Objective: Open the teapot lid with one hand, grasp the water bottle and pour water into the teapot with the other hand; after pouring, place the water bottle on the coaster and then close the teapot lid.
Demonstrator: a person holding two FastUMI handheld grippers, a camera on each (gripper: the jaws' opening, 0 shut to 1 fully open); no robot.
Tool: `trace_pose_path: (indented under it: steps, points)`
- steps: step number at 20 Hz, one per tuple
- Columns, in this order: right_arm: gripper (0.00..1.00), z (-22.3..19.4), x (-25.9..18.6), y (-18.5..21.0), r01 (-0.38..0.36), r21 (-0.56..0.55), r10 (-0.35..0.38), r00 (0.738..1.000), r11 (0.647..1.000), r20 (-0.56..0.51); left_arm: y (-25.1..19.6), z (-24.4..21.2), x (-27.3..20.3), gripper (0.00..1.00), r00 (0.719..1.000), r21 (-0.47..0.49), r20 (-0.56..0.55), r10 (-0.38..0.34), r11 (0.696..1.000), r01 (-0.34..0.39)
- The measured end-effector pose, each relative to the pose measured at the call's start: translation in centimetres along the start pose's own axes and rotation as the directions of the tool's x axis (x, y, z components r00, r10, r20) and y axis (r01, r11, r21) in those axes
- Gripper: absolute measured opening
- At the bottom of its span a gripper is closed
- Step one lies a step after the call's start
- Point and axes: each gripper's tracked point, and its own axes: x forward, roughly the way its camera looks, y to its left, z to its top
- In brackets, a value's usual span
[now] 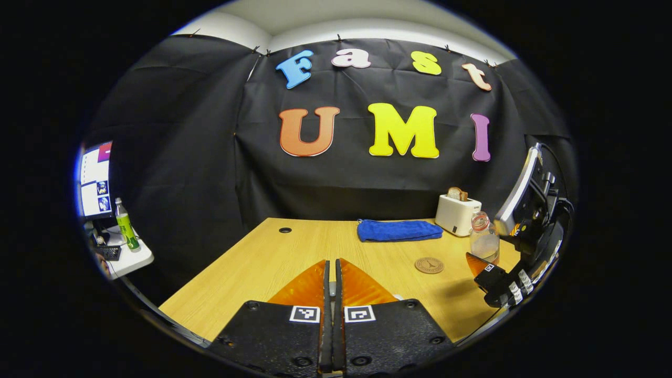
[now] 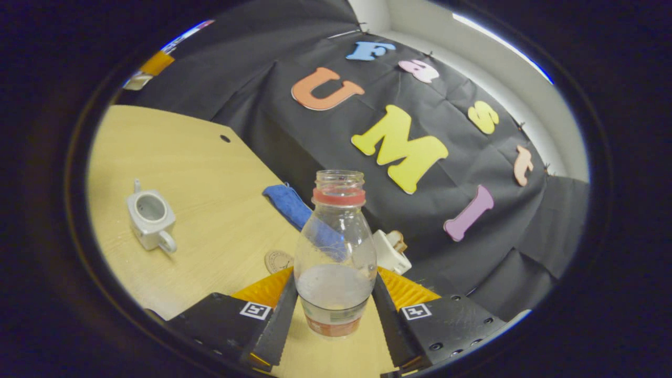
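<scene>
Bottle [image 2: 336,252] in right gripper [image 2: 336,294], base cut off, teapot [image 2: 151,215] lidless

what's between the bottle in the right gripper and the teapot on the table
Bare tabletop. In the right gripper view nothing stands between the water bottle and the open teapot; the coaster lies just beside the bottle.

Clear plastic bottle [image 2: 336,252]; matt wood-grain table [image 2: 210,210]; blue terry towel [image 1: 398,230].
</scene>
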Motion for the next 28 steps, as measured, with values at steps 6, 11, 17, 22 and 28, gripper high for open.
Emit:
trace_pose_path:
  steps: [6, 11, 17, 22, 28]
  points:
    - [0.75, 0.8, 0.2, 3.5, -0.012, -0.183, 0.013, 1.0, 0.983, 0.004, 1.0, 0.3, -0.2, 0.03, 1.0, 0.003, 0.006, 0.001, 1.0, -0.001]
    - [0.76, 0.9, 1.0, 4.1, 0.073, -0.431, -0.058, 0.997, 0.899, 0.047, 2.5, 0.4, -0.5, 0.03, 1.0, -0.031, 0.009, 0.021, 0.999, -0.021]
    - [0.75, 0.9, 0.5, 5.6, 0.095, -0.595, -0.048, 0.994, 0.798, 0.094, 2.8, -0.2, -0.2, 0.04, 1.0, -0.019, -0.005, 0.025, 1.0, -0.026]
    - [0.77, 1.6, 0.3, 5.9, 0.161, -0.681, -0.06, 0.984, 0.714, 0.169, 2.2, -0.1, -0.2, 0.03, 1.0, -0.005, -0.006, 0.009, 1.0, -0.009]
    - [0.76, 3.4, 0.1, 6.1, 0.235, -0.757, -0.068, 0.967, 0.61, 0.245, 1.8, 0.0, -0.5, 0.04, 1.0, 0.009, -0.004, -0.004, 1.0, 0.004]
